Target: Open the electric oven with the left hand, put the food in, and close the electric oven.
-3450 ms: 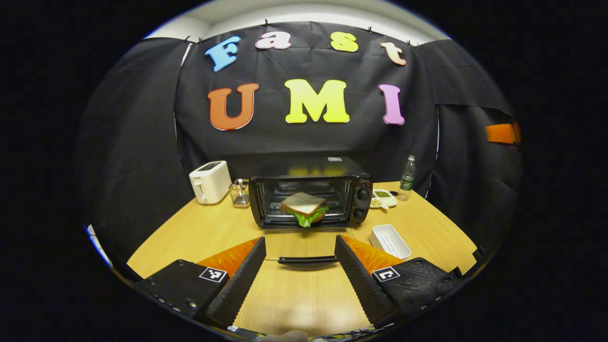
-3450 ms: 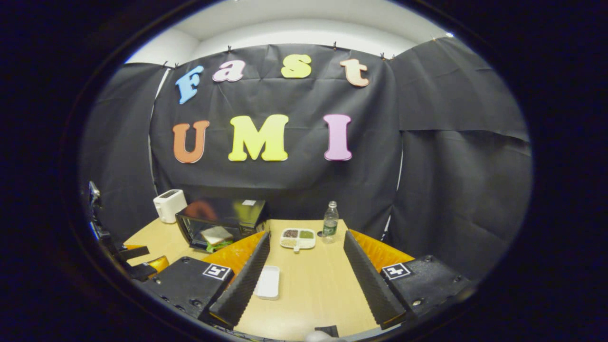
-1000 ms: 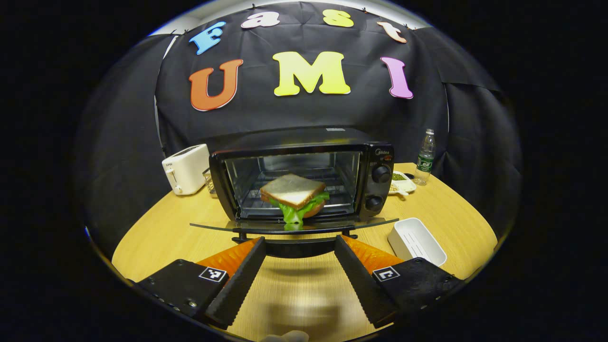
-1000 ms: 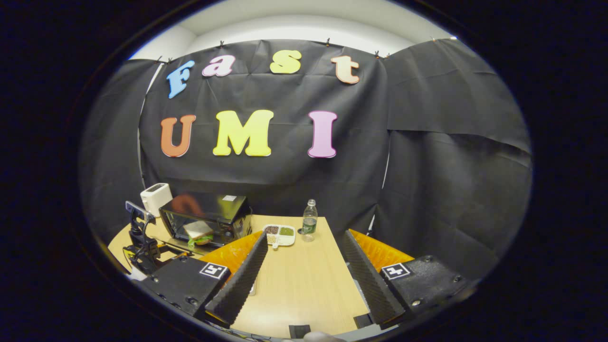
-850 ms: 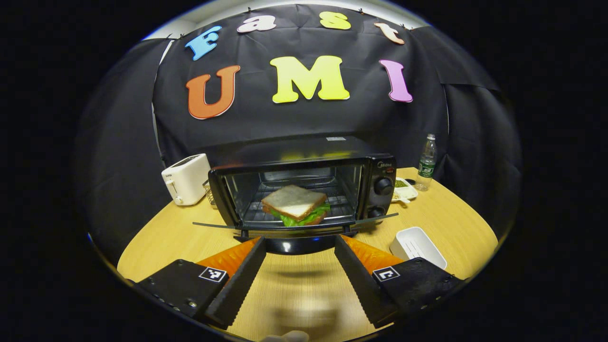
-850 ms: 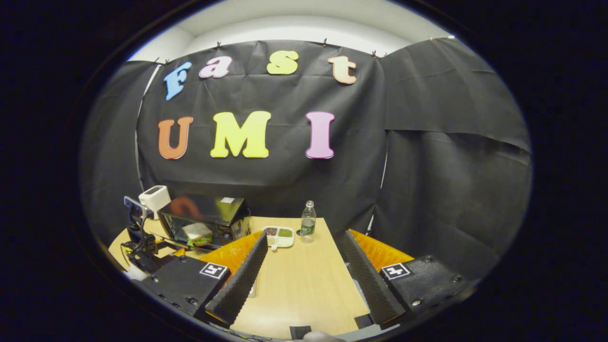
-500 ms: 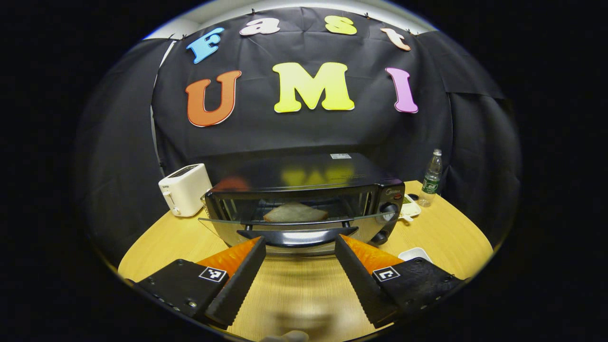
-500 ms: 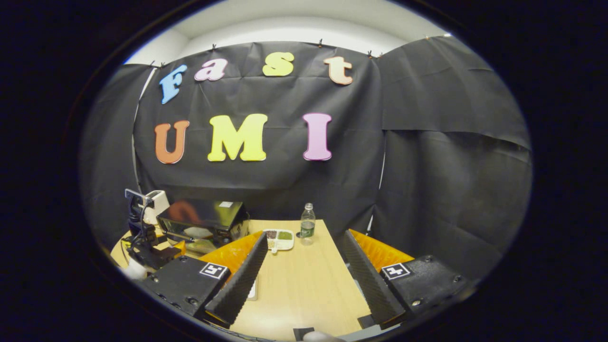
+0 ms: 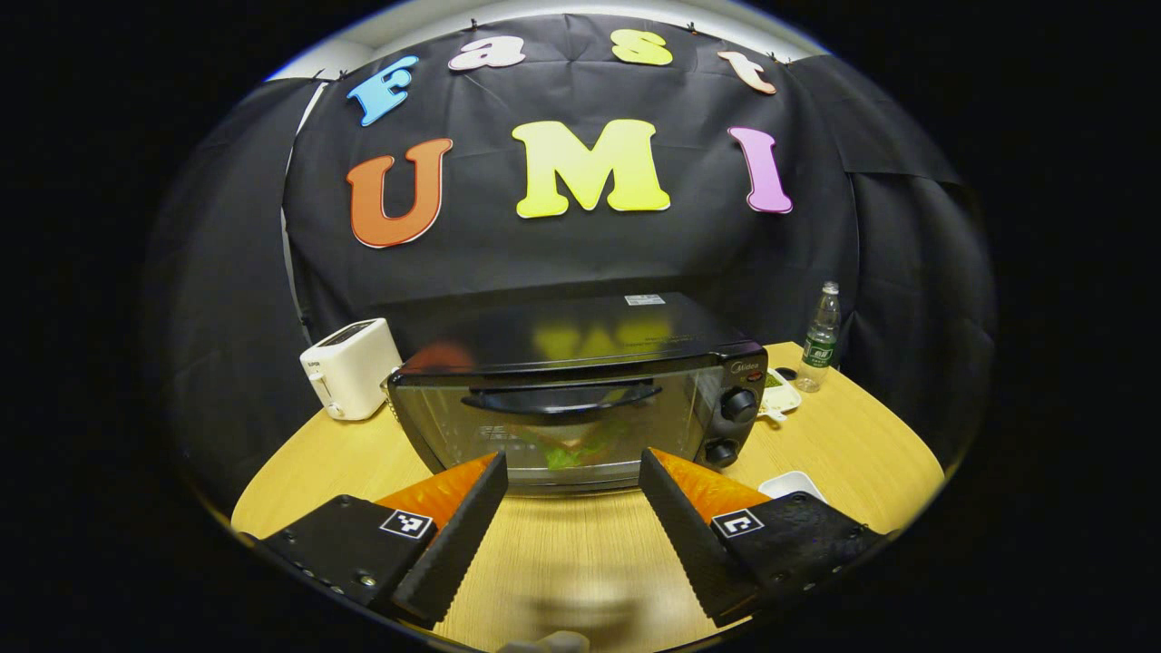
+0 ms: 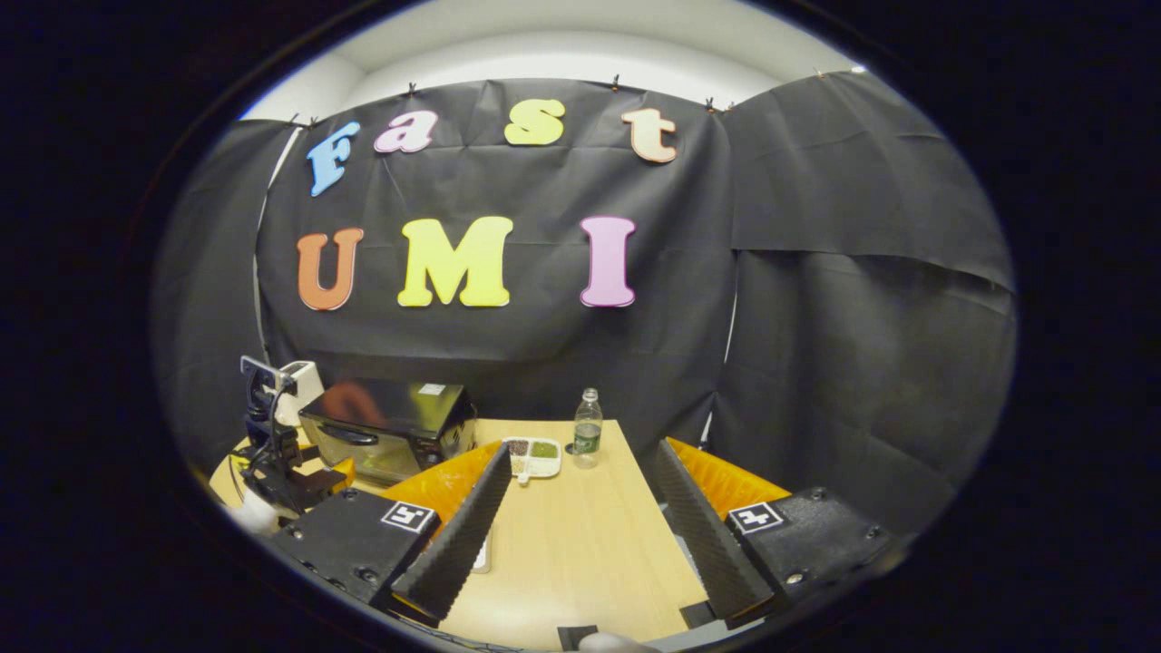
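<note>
Tongs first: your left tongs [image 9: 570, 476] are spread wide, grasping nothing, poised just before the electric oven [image 9: 580, 399] door, likely because its glass front now stands upright and closed. Your right tongs [image 10: 580, 508] are likewise released over bare counter [image 10: 562, 553], well clear. Food [image 9: 571, 449] shows as a dim green smear behind the dark glass, inside the oven.
</note>
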Available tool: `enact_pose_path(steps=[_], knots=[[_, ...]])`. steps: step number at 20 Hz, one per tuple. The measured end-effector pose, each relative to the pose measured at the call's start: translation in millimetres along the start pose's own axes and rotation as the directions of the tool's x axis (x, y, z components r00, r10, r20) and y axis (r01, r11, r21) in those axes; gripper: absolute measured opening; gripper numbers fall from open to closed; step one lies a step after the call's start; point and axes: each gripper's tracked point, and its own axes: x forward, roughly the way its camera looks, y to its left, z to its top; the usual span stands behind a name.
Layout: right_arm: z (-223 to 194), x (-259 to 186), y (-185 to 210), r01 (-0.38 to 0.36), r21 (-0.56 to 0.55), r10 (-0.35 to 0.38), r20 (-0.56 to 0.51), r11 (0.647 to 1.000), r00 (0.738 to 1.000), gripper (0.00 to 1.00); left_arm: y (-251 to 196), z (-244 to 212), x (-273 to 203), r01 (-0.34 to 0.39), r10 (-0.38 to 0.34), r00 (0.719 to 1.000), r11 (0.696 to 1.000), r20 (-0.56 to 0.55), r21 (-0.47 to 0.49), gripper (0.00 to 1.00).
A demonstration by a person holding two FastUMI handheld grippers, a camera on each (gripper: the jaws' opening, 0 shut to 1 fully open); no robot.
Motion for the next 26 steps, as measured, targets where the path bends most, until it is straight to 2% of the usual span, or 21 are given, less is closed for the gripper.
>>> enact_pose_path(steps=[4, 8, 18, 26], knots=[[4, 1, 8, -0.029, 0.0, 0.029, 0.011, 1.0, 1.0, 1.0, 5, 21, -36, -0.01, 0.01, 0.999, 1.0, 0.036, 0.004, 0.96], [19, -2, 25, -0.076, 0.001, 0.076, 0.05, 0.997, 0.996, 1.0, 14, 65, -91, -0.017, 0.018, 0.992, 1.0, 0.126, -0.013, 0.96], [54, -24, 69, -0.149, -0.02, 0.15, 0.157, 0.989, 0.976, 1.0, 38, 166, -220, -0.043, 0.058, 0.953, 0.997, 0.296, -0.058, 0.95], [70, -44, 97, -0.183, -0.009, 0.181, 0.206, 0.983, 0.962, 1.0, 59, 197, -274, -0.053, 0.083, 0.929, 0.994, 0.361, -0.09, 0.95]])
